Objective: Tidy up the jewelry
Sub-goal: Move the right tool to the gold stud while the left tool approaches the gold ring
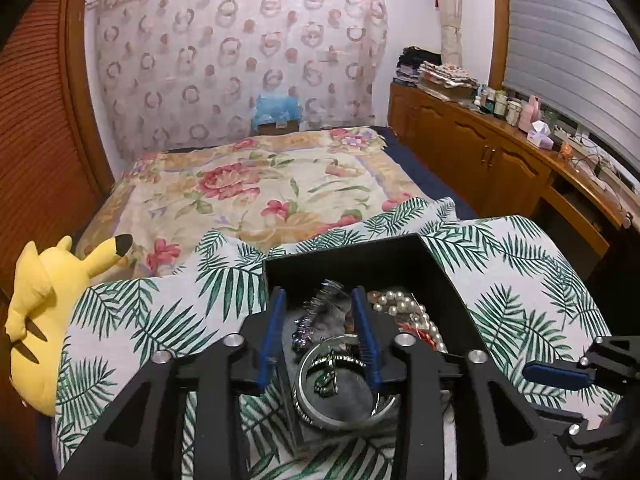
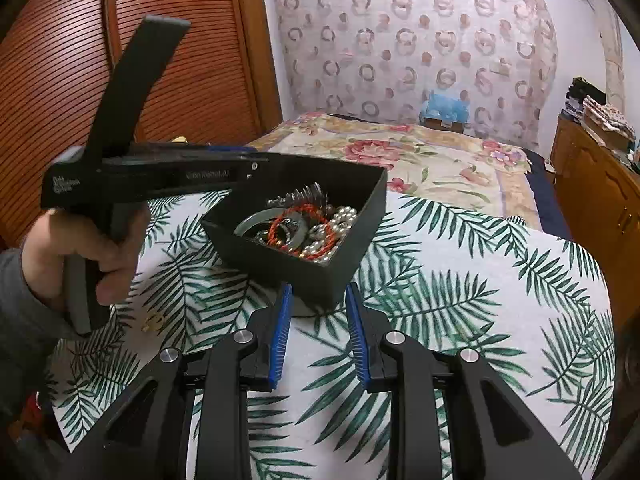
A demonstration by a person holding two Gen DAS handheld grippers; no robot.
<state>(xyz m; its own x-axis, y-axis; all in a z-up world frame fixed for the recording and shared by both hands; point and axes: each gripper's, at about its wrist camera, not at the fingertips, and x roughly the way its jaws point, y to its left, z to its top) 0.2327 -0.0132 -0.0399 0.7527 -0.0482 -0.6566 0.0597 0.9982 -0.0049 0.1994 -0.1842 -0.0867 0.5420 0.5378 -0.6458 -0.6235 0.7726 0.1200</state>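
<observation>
- One black box [image 2: 320, 248] sits on the palm-leaf cloth [image 2: 460, 280], full of jewelry.
- In the box lie one pearl string [image 1: 400, 304], one red cord loop [image 2: 304, 226] and one big silver bangle [image 1: 340, 400].
- The left gripper [image 1: 320, 332] pokes over the box. Its two blue fingers [image 1: 272, 332] are apart and pinch nothing.
- The right gripper [image 2: 318, 332] waits just beside the box, its two fingers apart and empty.
- One hand [image 2: 80, 256] holds the left gripper.
- One yellow plush toy [image 1: 44, 304] lies left of the box.
</observation>
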